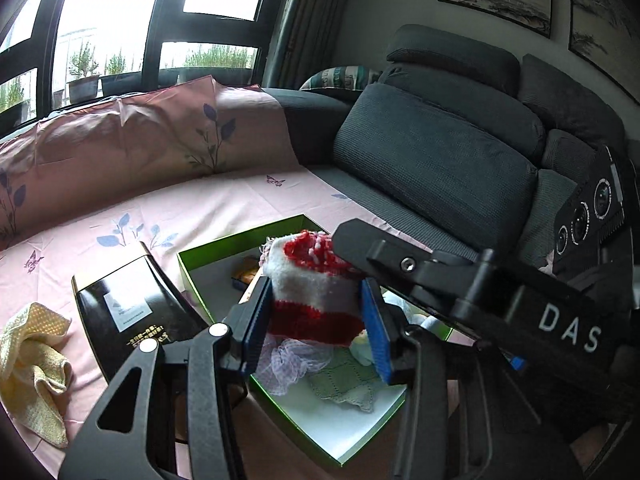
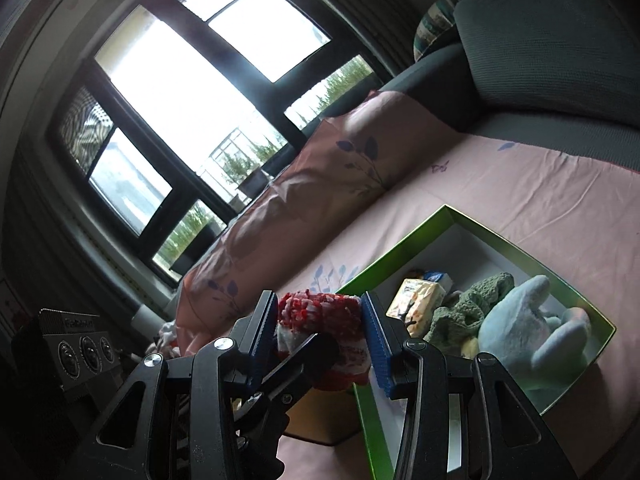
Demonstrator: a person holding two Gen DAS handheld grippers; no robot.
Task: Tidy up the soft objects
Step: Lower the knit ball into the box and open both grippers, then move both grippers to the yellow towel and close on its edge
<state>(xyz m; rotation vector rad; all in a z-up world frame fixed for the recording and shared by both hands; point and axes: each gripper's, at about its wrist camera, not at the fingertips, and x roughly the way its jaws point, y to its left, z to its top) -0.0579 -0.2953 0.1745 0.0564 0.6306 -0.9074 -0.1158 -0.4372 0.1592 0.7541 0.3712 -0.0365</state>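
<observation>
A red and white knitted piece (image 1: 316, 300) is clamped between the blue pads of my left gripper (image 1: 316, 320), held above the open green box (image 1: 192, 276). My right gripper (image 2: 320, 336) is shut on the same knit (image 2: 324, 320) from the other side; its black body crosses the left wrist view at the right. Inside the box lie a green knitted cloth (image 2: 472, 304), a light blue plush (image 2: 524, 320), a pink net piece (image 1: 288, 364) and a yellow packet (image 2: 420, 300). A yellow towel (image 1: 32, 364) lies on the pink sheet at the far left.
The black box lid (image 1: 132, 312) lies left of the green box on the pink sheet (image 1: 200, 208). Dark grey sofa cushions (image 1: 432, 152) stand behind and to the right. A pink-covered bolster (image 1: 140, 136) and a window run along the back.
</observation>
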